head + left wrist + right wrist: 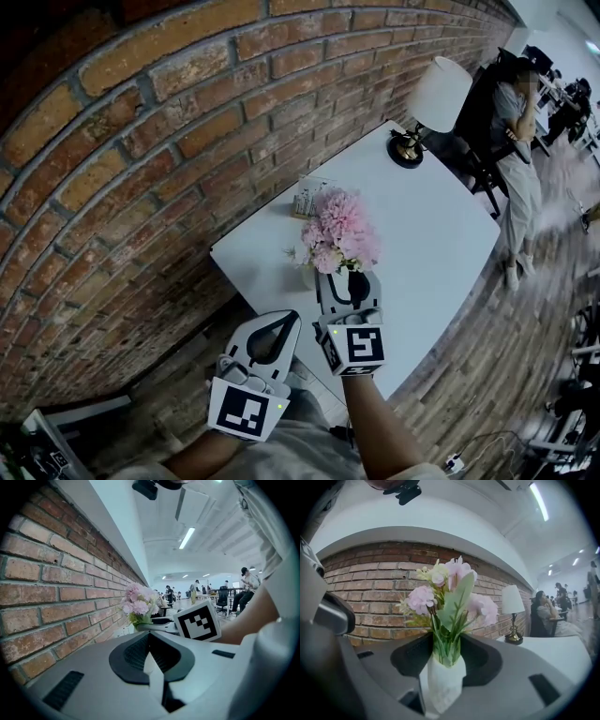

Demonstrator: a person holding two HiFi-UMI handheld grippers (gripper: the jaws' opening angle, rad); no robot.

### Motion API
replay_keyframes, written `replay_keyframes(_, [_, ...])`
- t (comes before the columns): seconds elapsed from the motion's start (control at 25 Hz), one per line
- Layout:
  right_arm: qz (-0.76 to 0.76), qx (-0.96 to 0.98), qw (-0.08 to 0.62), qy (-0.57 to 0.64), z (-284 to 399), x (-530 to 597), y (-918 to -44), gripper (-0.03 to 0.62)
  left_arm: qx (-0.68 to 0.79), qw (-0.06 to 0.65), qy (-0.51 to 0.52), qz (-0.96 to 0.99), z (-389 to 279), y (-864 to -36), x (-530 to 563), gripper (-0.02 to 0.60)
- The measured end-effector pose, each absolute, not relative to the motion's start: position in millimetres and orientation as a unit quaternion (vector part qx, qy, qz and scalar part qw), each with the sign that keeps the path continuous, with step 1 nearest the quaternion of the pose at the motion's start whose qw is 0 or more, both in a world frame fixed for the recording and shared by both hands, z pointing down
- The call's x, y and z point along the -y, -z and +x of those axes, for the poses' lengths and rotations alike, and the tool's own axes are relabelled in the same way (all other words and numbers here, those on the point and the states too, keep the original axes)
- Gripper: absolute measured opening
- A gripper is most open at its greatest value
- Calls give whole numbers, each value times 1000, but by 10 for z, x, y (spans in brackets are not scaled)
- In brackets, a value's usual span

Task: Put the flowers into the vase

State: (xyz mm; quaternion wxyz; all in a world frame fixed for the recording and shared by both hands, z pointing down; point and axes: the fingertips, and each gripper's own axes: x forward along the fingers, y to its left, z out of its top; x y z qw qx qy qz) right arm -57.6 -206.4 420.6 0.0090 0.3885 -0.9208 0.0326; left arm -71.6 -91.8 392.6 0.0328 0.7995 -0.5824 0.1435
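White table (441, 234) runs along the brick wall (141, 141). Near its front corner, pink flowers (339, 230) stand upright in a small white vase (443, 684). The vase and the green stems sit between the jaws of the right tongs (349, 279). These are spread apart and released, with their dark pads not pressing on the vase. The left tongs (281, 323) hang off the table's edge, nearer the person, clenched on nothing.

The flowers (342, 230) are pink with green leaves, the vase (440, 684) and table (441, 234) white, the brick wall (141, 122) red-brown with pale mortar, the lamp shade (439, 92) white.
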Motion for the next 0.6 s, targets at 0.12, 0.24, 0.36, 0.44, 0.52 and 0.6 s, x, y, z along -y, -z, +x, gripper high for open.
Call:
replay_keyframes(0.12, [388,921,20,-32,-563,2056,-4239,201,581,34,-143,800,-692,-3928,917,3])
replay_keyframes(0.24, [388,921,20,-40,-538,2043,-4251,223,580,32,-142,802,-670,-3919,920,3])
replay_keyframes(0.36, [384,922,21,-43,-547,2021,-4242,252,578,33,-140,803,-657,-3914,922,3])
replay_keyframes(0.44, [389,920,32,-39,-554,2017,-4253,259,577,33,-138,804,-652,-3909,922,3])
replay_keyframes(0.52, [395,917,42,-38,-549,2018,-4275,259,576,31,-137,805,-648,-3899,924,3])
replay_keyframes(0.6, [398,915,47,-42,-541,2015,-4296,259,575,30,-136,806,-646,-3891,925,3])
